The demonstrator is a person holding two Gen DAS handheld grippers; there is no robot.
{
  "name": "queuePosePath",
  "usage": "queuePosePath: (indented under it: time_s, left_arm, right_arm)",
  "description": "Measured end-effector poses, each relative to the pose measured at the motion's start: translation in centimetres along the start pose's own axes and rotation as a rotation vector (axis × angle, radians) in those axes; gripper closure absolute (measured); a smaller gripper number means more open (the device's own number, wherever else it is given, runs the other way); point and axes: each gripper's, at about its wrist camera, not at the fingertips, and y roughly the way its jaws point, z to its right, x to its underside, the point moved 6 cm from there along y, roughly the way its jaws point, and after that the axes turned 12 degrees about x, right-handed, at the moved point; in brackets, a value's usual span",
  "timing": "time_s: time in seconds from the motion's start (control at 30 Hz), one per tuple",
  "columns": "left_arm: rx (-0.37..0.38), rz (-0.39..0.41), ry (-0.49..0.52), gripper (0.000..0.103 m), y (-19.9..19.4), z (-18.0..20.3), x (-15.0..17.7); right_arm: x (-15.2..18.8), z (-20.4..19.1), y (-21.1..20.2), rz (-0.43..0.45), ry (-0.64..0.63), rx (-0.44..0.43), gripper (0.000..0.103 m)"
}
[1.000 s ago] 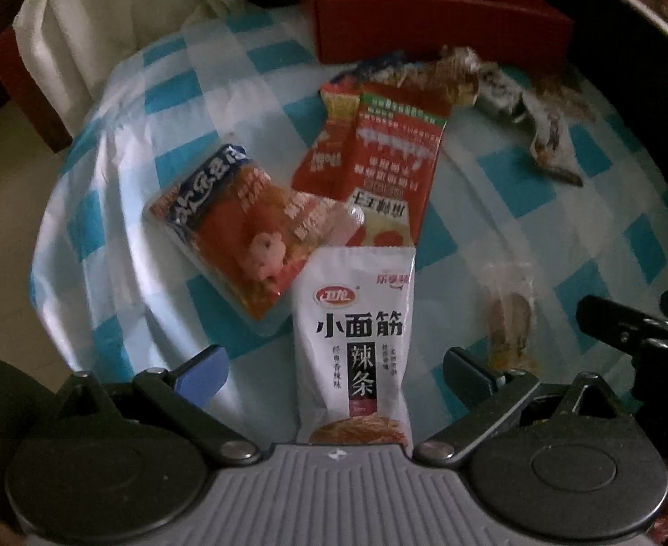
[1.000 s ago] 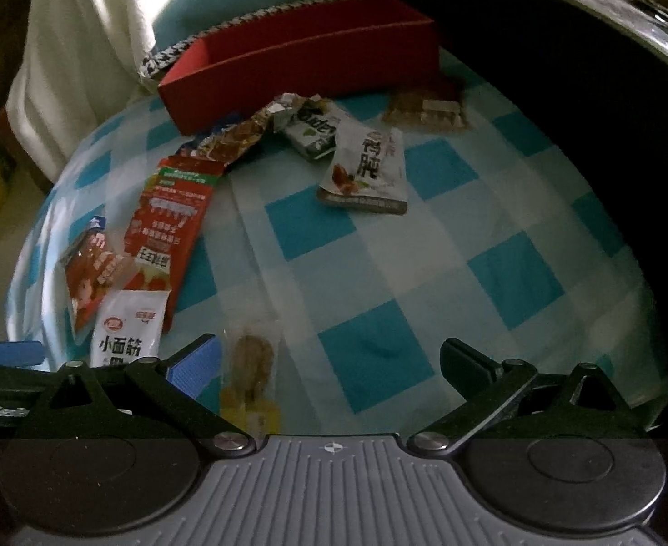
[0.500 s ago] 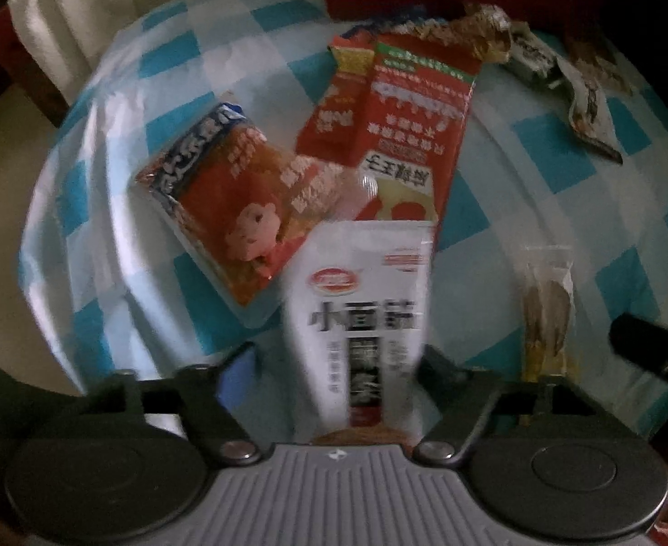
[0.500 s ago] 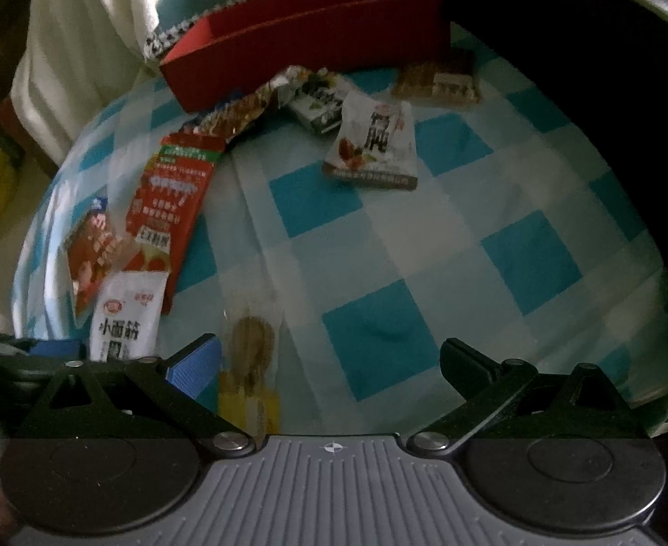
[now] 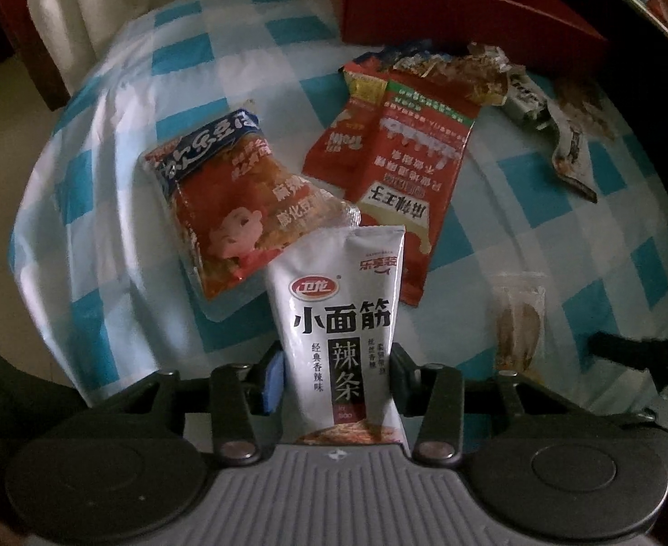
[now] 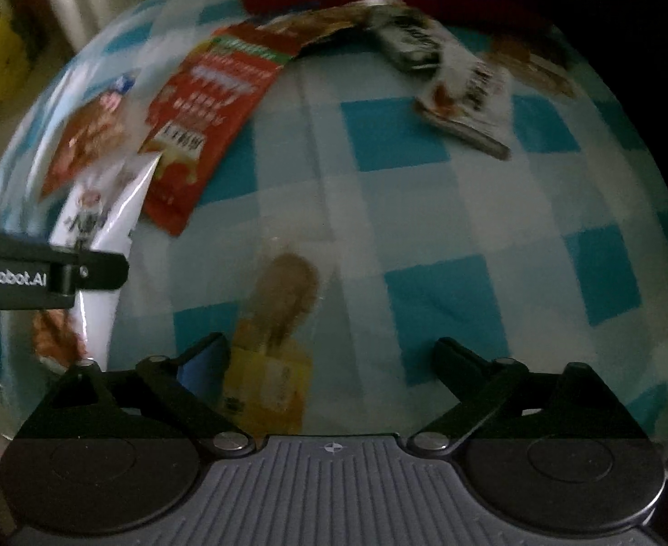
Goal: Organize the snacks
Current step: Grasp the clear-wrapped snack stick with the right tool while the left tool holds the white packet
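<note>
Two grippers, left gripper [image 5: 336,371] jaws clamping white packet [image 5: 340,318], right gripper [image 6: 329,364] jaws wide, closing, clear packet [image 6: 279,318] between

Snack packets [image 5: 381,168] lie on the tablecloth [image 5: 120,209], seemingly before the box [image 5: 461,13].

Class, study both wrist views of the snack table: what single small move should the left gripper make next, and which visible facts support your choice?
Probably lift. The left gripper is shut on the white snack packet, whose top overlaps the orange packet and long red packet. Raising it first should clear them before carrying it toward the red box.
</note>
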Motion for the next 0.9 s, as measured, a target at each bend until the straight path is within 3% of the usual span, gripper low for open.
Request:
queuePosePath:
  time_s: [0.1,0.47,0.57,0.63,0.7,0.77,0.8,0.9]
  left_arm:
    - [0.009,-0.017,-0.027,0.064,0.3,-0.5,0.1]
    - [0.002,-0.029,-0.007,0.062,0.5,-0.3,0.2]
    - [0.008,-0.029,-0.012,0.063,0.5,-0.3,0.2]
    - [0.014,-0.031,-0.012,0.063,0.4,-0.3,0.2]
    - [0.018,-0.036,-0.008,0.063,0.4,-0.1,0.3]
    - [0.024,-0.034,-0.004,0.063,0.4,0.0,0.3]
    - [0.027,-0.033,-0.005,0.063,0.3,0.1,0.3]
    - [0.030,-0.033,-0.005,0.063,0.3,0.2,0.2]
  right_arm:
    - [-0.1,-0.7,0.3,0.022,-0.039,0.029,0.000]
    - [-0.1,-0.3,0.7,0.000,-0.053,0.000,0.000]
    - [0.1,-0.3,-0.2,0.021,-0.079,0.010,0.012]
    - [0.1,-0.5,-0.8,0.037,-0.101,0.001,0.028]
    - [0.0,-0.4,-0.9,0.038,-0.107,-0.005,0.031]
    - [-0.1,0.1,-1.1,0.039,-0.095,-0.012,0.043]
    - [-0.3,0.3,-1.3,0.038,-0.082,-0.028,0.054]
    - [-0.5,1.2,-1.2,0.014,-0.021,-0.078,0.058]
